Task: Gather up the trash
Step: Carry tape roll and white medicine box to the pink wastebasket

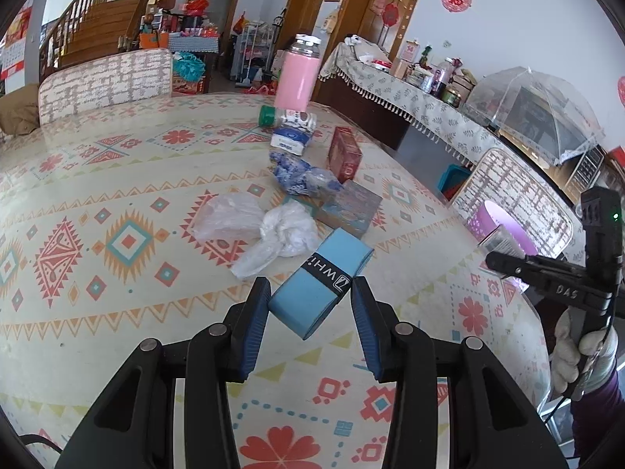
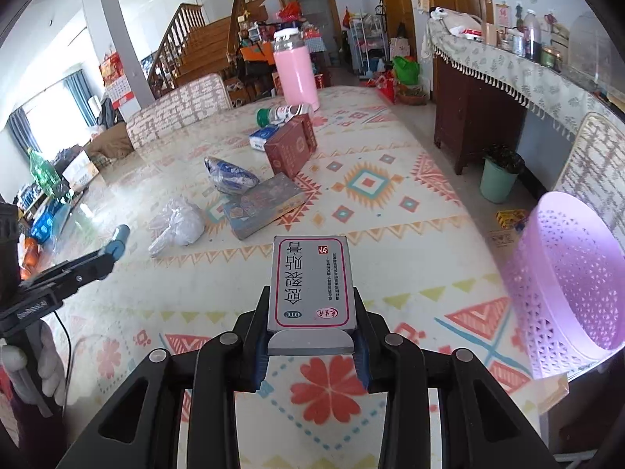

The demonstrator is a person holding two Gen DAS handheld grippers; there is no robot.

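Left tongs (image 1: 311, 305) clenched on flat blue banded packet (image 1: 318, 279), held above patterned desk (image 1: 117, 179); right tongs (image 2: 311, 322) clenched on grey red-bordered medicine box (image 2: 311, 283), near lilac perforated plastic basket (image 2: 566, 285) at desk edge

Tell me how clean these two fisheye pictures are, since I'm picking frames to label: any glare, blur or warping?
Left wrist view: strong fisheye bending, dark corners; the patterned glossy tablecloth shows pale window glare at far left, and the blue rectangular packet in the left tool is sharp. Right wrist view: same warping; blown-out window at left, and the lilac perforated plastic basket glows overexposed.
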